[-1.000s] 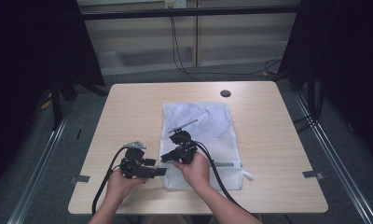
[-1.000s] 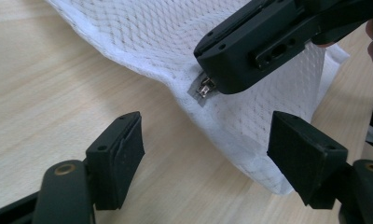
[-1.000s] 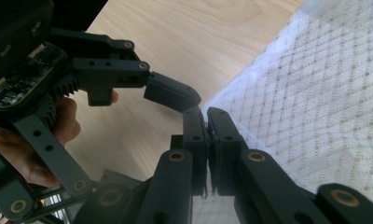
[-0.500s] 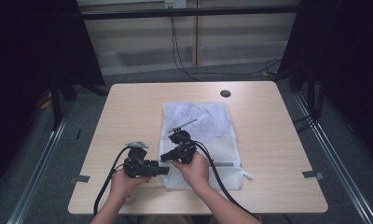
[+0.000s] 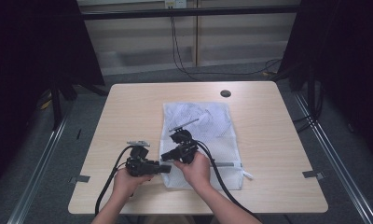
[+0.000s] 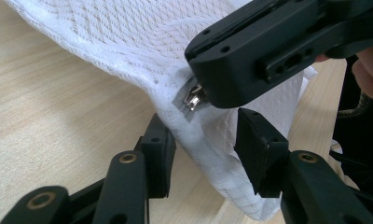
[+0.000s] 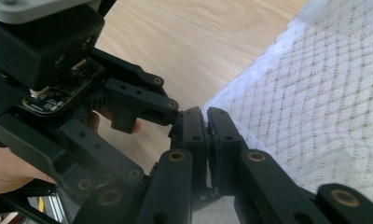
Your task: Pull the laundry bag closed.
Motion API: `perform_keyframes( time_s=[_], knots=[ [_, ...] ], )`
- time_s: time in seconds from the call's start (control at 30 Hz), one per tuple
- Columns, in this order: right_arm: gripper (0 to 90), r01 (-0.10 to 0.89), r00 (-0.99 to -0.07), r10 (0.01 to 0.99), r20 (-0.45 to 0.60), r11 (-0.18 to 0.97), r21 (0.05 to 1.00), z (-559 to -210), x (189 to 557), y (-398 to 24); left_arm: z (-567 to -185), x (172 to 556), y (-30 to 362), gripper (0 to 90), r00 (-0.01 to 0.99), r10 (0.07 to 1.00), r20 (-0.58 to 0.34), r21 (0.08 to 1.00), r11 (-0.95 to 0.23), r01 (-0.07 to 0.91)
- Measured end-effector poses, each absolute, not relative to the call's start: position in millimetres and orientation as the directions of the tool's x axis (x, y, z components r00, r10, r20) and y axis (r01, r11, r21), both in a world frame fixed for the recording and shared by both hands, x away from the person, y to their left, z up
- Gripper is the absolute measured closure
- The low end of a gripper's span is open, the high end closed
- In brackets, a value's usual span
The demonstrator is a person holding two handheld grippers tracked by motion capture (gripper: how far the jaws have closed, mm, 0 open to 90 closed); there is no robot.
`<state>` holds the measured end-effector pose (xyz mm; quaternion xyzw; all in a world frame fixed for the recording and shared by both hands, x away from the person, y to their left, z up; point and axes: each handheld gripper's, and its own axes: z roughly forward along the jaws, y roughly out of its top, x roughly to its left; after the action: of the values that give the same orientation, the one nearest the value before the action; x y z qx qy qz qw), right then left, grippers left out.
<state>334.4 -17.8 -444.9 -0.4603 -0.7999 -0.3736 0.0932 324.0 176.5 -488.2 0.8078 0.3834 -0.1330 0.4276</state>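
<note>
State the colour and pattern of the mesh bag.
White mesh bag, diamond-weave pattern; clearest in the right gripper view.

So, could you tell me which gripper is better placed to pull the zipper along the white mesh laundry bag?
Probably the right gripper: its jaws are shut at the small metal zipper pull. The left gripper is open around the white mesh laundry bag corner, suited to bracing it.

We cannot see what the right gripper [image 7: 207, 122] pinches; its closed jaws hide the small silver metal zipper pull [image 6: 194, 98].

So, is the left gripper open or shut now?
Open: the left gripper has its jaws apart around the mesh bag corner.
</note>
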Motion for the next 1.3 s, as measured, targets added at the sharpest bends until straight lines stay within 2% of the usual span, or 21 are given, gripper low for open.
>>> perform_keyframes(
  time_s=[0.2,0.4,1.3],
  knots=[
    [86.6,0.804,-0.56,0.666,0.493,0.293,0.518,-444.3,334.1,-18.3,-488.5,326.2,174.1,60.5,0.669,0.498,-0.552,0.585,-0.341,0.736],
    [86.6,0.808,-0.553,0.672,0.494,0.287,0.514,-443.8,333.7,-19.3,-489.2,327.7,174.4,68.2,0.659,0.501,-0.56,0.581,-0.33,0.744],
    [86.8,0.805,-0.553,0.686,0.473,0.293,0.515,-442.6,332.0,-19.2,-487.2,329.2,178.1,86.7,0.614,0.545,-0.572,0.546,-0.306,0.78]
  ],
)
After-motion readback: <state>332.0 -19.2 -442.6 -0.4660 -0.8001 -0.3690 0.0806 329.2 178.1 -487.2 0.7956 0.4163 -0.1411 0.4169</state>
